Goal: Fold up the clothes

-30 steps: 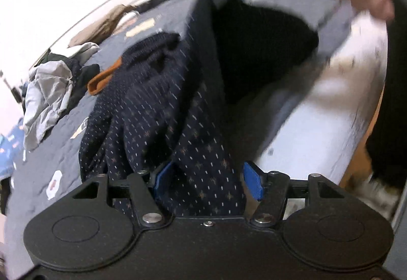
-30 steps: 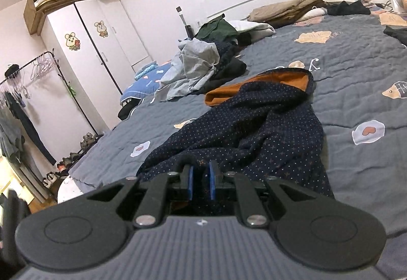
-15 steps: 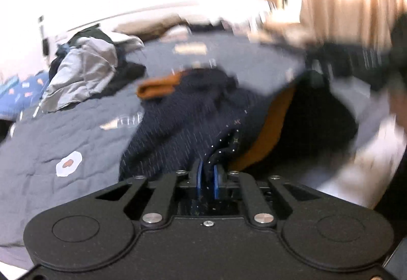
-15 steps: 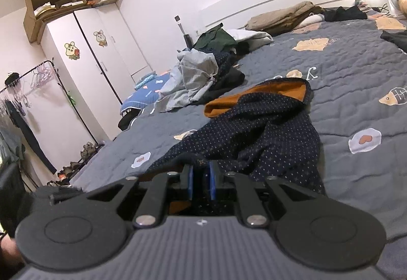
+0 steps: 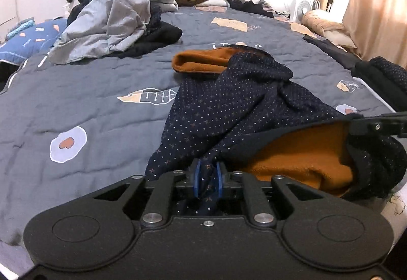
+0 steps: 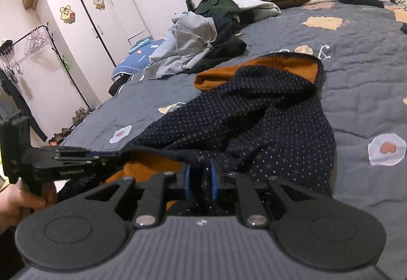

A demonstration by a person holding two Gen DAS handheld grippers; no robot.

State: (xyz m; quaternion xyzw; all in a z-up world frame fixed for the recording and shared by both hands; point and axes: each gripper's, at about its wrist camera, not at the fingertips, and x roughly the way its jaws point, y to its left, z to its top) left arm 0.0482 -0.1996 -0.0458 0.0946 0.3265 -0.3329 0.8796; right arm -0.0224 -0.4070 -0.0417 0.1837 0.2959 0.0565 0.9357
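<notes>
Up close, the left gripper point(image 5: 208, 175) is pinching a fold of the navy dotted garment point(image 5: 229, 112), whose fuzzy orange lining point(image 5: 300, 153) is showing at the near hem. That garment is lying crumpled on the grey quilted bedspread point(image 5: 89, 102). Further right, the right gripper point(image 6: 201, 182) is clamping the same hem.

Dark blue dotted hooded top point(image 5: 236, 102): tiny pale dots and stars, orange inside.
Grey quilted bed cover point(image 5: 76, 92): egg and fish pictures.
Far left heap of clothes point(image 5: 109, 23): light grey, black.
White wardrobe point(image 6: 94, 20): mouse stickers.
</notes>
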